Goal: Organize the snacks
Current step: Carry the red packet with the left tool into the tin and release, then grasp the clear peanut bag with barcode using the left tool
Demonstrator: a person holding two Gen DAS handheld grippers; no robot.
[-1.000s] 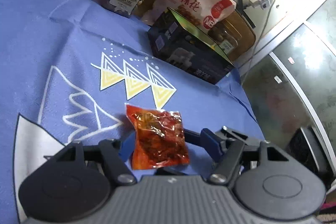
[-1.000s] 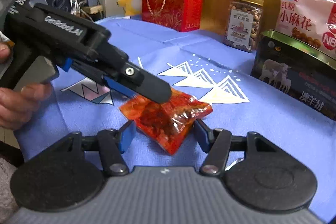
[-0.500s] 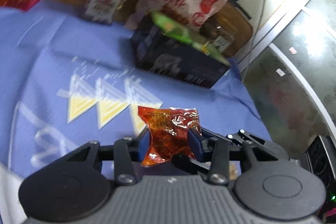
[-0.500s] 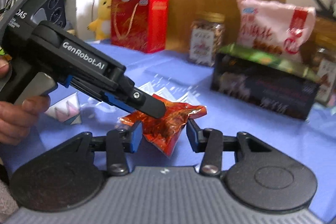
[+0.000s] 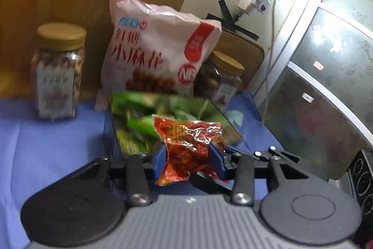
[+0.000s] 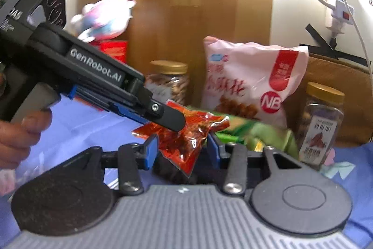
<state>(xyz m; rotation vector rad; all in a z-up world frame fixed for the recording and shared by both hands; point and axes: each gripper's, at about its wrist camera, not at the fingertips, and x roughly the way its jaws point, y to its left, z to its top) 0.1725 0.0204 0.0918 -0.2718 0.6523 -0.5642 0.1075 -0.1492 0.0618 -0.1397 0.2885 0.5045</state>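
Observation:
A red, clear-wrapped snack packet (image 5: 191, 144) hangs in the air, held from two sides. My left gripper (image 5: 188, 156) is shut on it, blue pads pinching its lower half. My right gripper (image 6: 182, 149) is also shut on the same packet (image 6: 186, 139), and the left gripper (image 6: 172, 120) reaches in from the left with a hand behind it. The packet hovers at the near edge of an open dark box (image 5: 107, 130) filled with green packets (image 5: 137, 123). In the right wrist view those green packets (image 6: 256, 132) lie just behind the red one.
Behind the box stand a pink snack bag (image 5: 153, 53), a gold-lidded jar (image 5: 58, 71) on the left and another jar (image 5: 223, 81) on the right. A blue cloth (image 5: 46, 144) covers the table. A wooden board, power strip and cables back the scene.
Both grippers closed on the red packet where it lay on the cloth, then lifted it and carried it toward the open box, which now fills the view behind it.

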